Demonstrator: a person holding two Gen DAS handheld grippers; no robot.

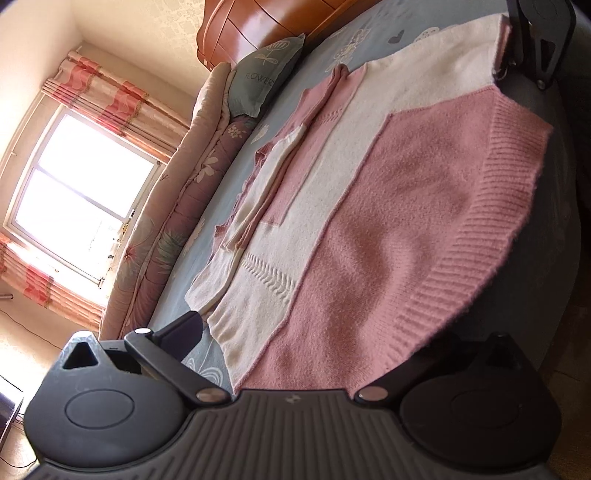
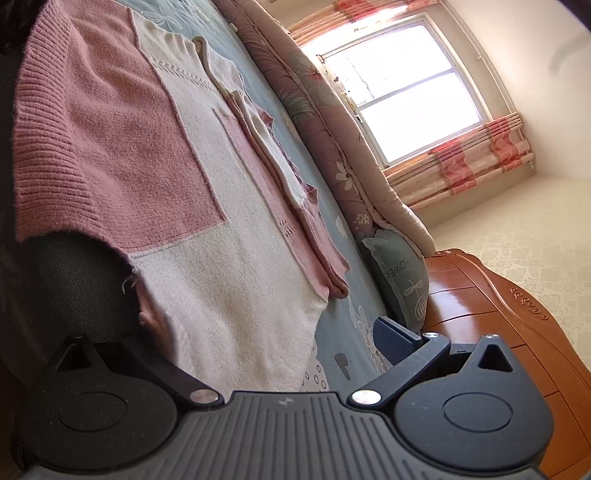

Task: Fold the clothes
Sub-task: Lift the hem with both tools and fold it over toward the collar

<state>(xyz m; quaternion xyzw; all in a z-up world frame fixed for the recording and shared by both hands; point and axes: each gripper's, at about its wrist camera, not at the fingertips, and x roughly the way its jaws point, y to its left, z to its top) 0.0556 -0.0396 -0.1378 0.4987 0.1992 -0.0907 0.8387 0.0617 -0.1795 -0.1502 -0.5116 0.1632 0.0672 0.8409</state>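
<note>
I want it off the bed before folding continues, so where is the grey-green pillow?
The pillow lies at the head of the bed, against the wooden headboard, beside the rolled floral quilt.

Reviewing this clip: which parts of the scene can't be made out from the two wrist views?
- Left wrist view: one finger of the left tool is hidden under the pink and white sweater, so its grip cannot be judged.
- Right wrist view: one finger of the right tool is hidden behind the sweater's white edge.
- Both views: the window is blown out, so nothing outside it shows.
- Right wrist view: the pillow lettering is cut off.
</note>
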